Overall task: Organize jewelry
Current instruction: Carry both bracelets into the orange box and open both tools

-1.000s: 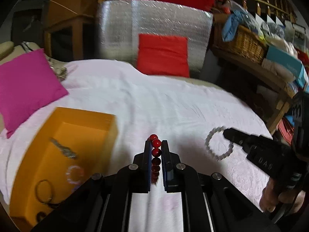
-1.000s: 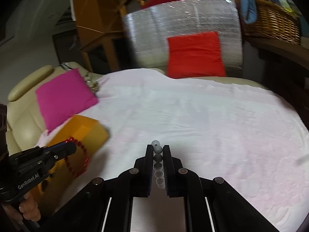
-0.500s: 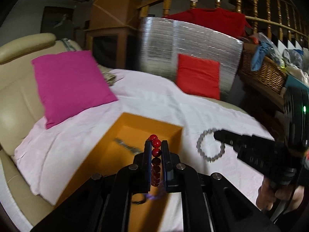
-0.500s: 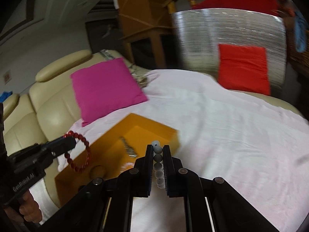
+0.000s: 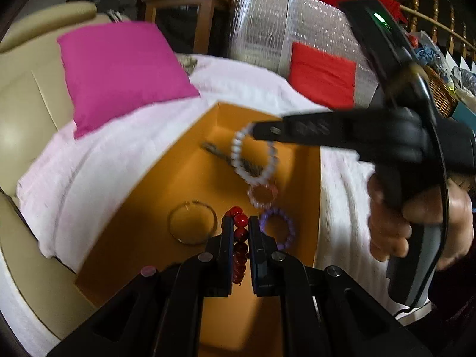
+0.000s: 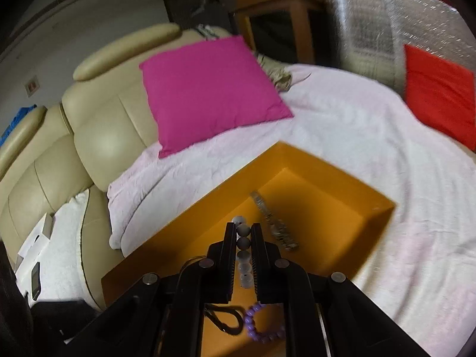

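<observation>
left gripper (image 5: 239, 232) clamps red bead bracelet (image 5: 239, 239) | right gripper (image 6: 243, 239) clamps grey bead bracelet (image 6: 243, 248) — light, floppy strands; pinch beads over orange box (image 6: 336, 175)

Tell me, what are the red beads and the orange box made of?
Red beads: probably polished glass or stone, being round and glossy with small highlights; plastic is possible. Orange box: likely matte card or plastic, with flat, straight walls and no shine. The blur leaves both open.
</observation>
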Demonstrator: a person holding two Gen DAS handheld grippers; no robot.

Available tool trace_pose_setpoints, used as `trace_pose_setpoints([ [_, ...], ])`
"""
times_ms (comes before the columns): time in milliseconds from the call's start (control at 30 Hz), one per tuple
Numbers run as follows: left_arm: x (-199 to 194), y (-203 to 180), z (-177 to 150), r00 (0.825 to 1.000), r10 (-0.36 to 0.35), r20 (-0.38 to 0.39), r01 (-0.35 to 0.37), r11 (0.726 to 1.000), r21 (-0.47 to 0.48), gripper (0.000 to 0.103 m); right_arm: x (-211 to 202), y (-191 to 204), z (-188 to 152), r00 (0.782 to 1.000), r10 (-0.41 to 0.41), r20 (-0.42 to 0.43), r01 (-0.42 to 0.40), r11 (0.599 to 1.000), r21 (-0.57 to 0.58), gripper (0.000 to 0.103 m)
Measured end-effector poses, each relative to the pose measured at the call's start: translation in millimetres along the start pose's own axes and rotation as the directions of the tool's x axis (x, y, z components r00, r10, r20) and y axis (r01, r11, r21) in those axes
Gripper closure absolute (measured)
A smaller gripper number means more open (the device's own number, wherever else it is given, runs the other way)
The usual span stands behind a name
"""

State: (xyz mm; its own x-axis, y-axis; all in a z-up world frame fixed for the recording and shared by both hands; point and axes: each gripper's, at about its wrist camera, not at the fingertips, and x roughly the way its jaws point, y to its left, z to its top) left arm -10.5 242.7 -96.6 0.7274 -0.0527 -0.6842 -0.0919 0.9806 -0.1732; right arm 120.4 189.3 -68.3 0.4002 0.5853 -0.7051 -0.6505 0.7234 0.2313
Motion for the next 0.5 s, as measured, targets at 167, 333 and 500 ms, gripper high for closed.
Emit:
trace_pose_setpoints([
  [167,23,3,-3,0.998,0.001,-0.064,-0.003,1.000,-0.023,0.087,43,-8,1,0.990,0.085,-0.109,-0.076,0.993,0.087,0.092],
  [333,16,11,-1,0.999,0.037,-0.039,-0.040,0.997,-0.059,0.046,37,-23,0,0.995,0.059,-0.079,-0.048,0.989,0.138,0.087],
  [500,-1,4,8,0.996,0.084,0.014,-0.083,0.996,-0.040,0.038,-4,-27,-6,1.000,0.012,-0.009,-0.011,0.994,0.105,0.087],
])
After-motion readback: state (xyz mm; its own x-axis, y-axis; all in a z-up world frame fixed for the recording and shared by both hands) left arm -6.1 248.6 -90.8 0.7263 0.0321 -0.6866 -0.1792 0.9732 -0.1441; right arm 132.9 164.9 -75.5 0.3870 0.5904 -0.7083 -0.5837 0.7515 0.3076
